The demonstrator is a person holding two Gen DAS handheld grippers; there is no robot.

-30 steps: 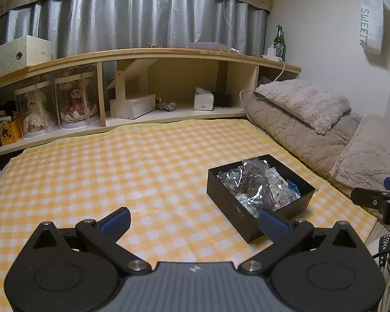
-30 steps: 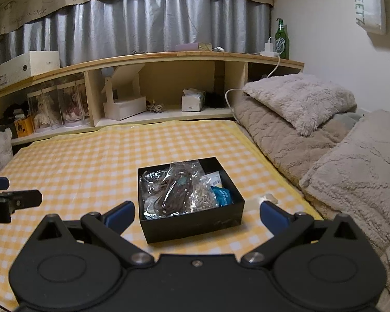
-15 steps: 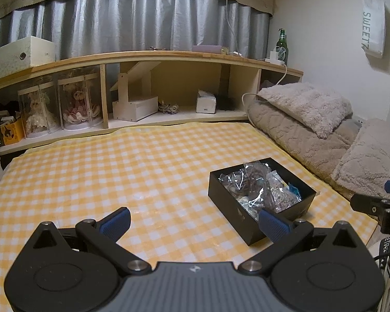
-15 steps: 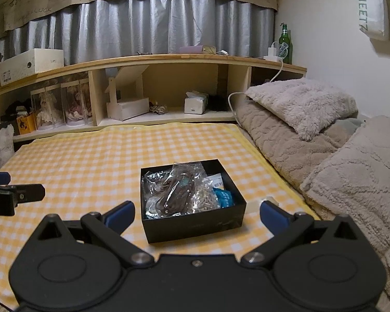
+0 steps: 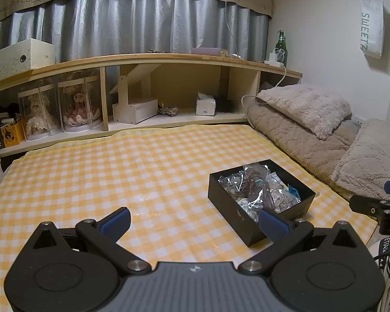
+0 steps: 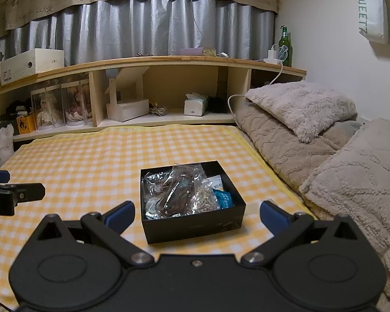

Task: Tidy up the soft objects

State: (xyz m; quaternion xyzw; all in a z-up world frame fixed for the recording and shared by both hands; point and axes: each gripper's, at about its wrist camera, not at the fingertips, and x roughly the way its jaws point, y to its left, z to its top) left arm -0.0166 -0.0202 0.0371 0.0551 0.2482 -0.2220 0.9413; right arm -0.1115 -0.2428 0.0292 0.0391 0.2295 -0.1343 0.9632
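Yellow and white checked cloth [image 5: 117, 171] is lying flat and filling the middle of the room. Behind it a long wooden shelf [image 5: 153, 58] is running along grey curtains [image 5: 143, 26]. Two dolls in clear cases [image 5: 62, 106] are standing in the left part of the shelf, and a tissue box [image 5: 206, 106] is sitting further right. A green bottle [image 5: 281, 48] is standing on top of the shelf at its right end. Fluffy grey pillows [image 6: 304, 106] and blankets are piling up along the right edge of the cloth.

A black box [image 6: 195, 225] is sitting on the cloth near that right edge. It is open at the top. Crinkly clear bags [image 6: 174, 192] with brown things inside are filling it, and a small blue packet [image 6: 225, 199] is lying in its right side. In the right wrist view the box is facing the camera with a wide side, so its long way is going left to right. In the left wrist view one corner is pointing at the camera.

The left gripper [image 5: 195, 223] is hanging over the cloth with its blue fingers wide apart and nothing between them; the box is just by its right finger. The right gripper [image 6: 196, 214] is hanging right in front of the box, fingers wide apart too, holding nothing.
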